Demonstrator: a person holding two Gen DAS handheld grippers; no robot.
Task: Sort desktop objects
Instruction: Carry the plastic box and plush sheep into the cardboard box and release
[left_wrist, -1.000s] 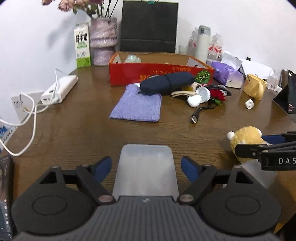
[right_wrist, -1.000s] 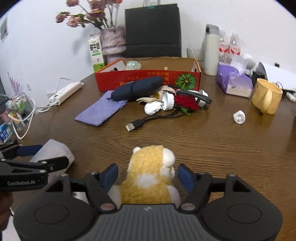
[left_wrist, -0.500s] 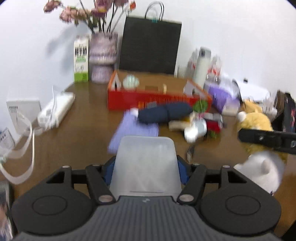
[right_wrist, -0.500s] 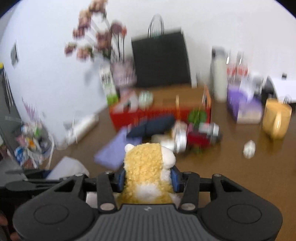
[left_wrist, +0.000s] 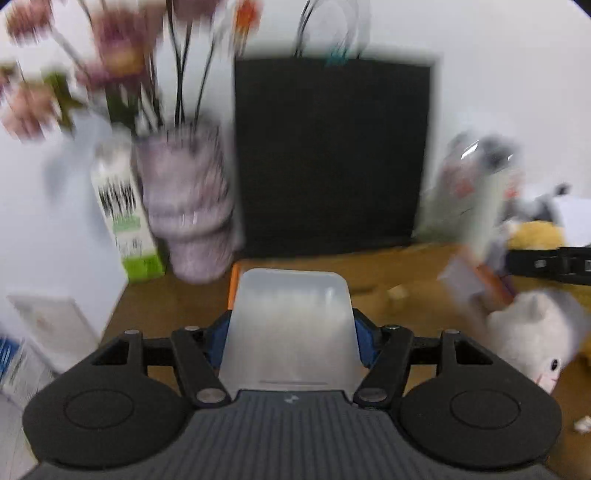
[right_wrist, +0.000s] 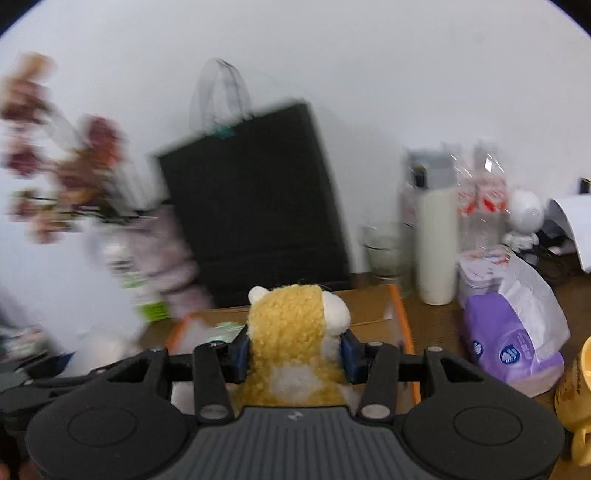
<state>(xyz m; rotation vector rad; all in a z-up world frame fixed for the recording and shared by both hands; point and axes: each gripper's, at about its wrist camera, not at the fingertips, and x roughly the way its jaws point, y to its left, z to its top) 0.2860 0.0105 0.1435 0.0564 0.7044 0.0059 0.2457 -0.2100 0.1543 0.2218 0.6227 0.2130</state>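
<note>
The left wrist view alone shows the left gripper (left_wrist: 291, 332), its blue fingers (left_wrist: 364, 341) clenched on the sides of a frosted plastic container (left_wrist: 291, 332) that rises between them, above the counter (left_wrist: 166, 310) before a black paper bag (left_wrist: 332, 158); blur smears the flower vase (left_wrist: 188, 210) and milk carton (left_wrist: 125, 221); only the right wrist view shows the right gripper (right_wrist: 293, 350) grasping a yellow plush toy (right_wrist: 291, 332), pinched at its flanks above an orange cardboard box (right_wrist: 402, 321), beside a purple tissue pack (right_wrist: 513, 343) and white bottle (right_wrist: 436, 243).
</note>
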